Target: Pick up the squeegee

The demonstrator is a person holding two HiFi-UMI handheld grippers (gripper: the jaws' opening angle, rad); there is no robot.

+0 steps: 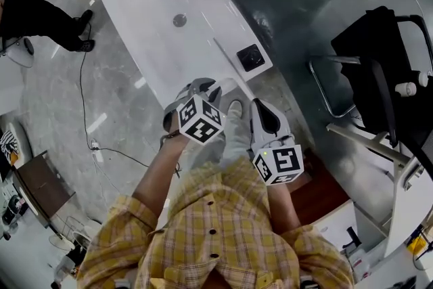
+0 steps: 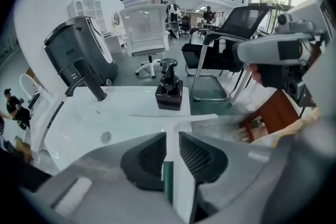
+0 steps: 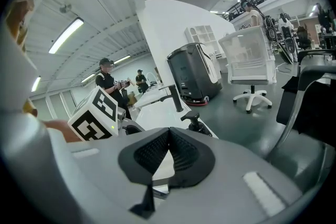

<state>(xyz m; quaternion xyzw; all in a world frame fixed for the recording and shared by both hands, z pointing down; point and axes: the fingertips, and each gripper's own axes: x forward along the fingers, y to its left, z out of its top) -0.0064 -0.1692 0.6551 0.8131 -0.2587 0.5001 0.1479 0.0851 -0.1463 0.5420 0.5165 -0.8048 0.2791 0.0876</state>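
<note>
Left gripper view | squeegee (image 2: 176, 122) handle between left gripper (image 2: 172, 137) jaws, parted

Yellow plaid shirt (image 1: 223, 233) — grey left claw (image 2: 172, 140), right claw (image 3: 168, 132), black pads (image 2: 151, 157).

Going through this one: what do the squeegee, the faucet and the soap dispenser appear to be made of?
Squeegee: likely smooth white plastic, with an even colour and a soft sheen. A green part low on its handle is unclear.
Faucet: probably metal with a matte black coating; it has crisp edges and almost no shine.
Soap dispenser: black, slightly shiny body, either plastic or glass. The pump head looks like plastic.
</note>
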